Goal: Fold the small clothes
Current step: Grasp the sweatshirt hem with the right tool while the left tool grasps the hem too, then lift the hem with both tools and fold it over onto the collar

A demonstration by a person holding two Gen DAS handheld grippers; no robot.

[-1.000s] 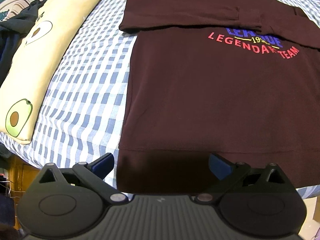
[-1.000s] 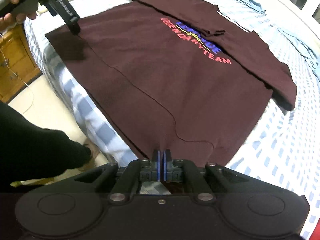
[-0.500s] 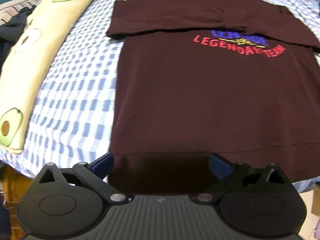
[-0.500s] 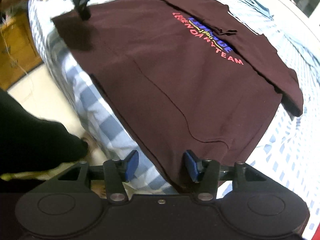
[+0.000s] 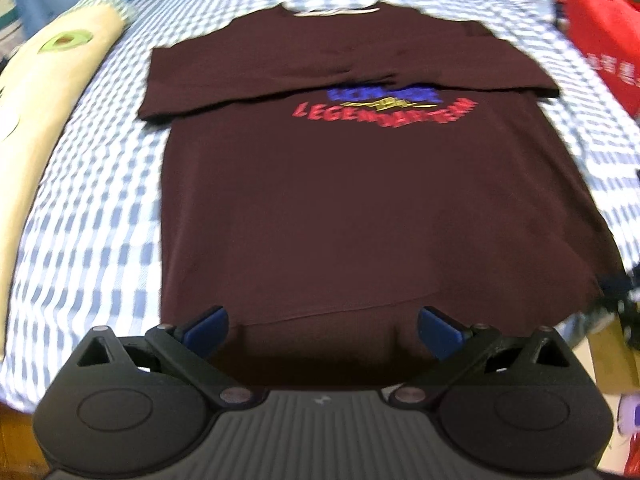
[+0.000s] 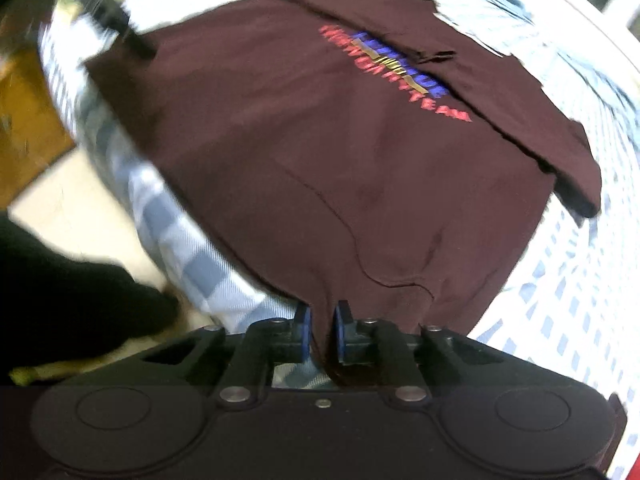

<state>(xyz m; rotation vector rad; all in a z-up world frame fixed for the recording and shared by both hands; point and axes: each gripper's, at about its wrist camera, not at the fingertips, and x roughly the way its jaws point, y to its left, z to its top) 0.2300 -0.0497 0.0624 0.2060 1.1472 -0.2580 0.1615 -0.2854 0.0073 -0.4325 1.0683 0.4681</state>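
With sleeves folded in, the dark maroon long-sleeved printed shirt [image 6: 320,152] on the blue-checked bed [image 5: 92,216] has its 6 o'clock hem corner nipped by the right hand-held gripper [image 6: 321,330], whose jaws have just been closing onto the cloth, while the left hand-held gripper [image 5: 322,326] hangs spread wide over the other corner and, I'd say, must clamp before both lift the hem toward 12 o'clock.

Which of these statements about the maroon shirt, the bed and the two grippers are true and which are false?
1. The maroon sweatshirt lies front up on the checked bedsheet. True.
2. Both sleeves are spread out to the sides. False: they are folded across the chest.
3. The left gripper has its jaws closed on the hem. False: the jaws stand wide open over the hem.
4. The right gripper has hem fabric between its jaws, which have just been closing. True.
5. An avocado-print pillow lies beside the sweatshirt. True.
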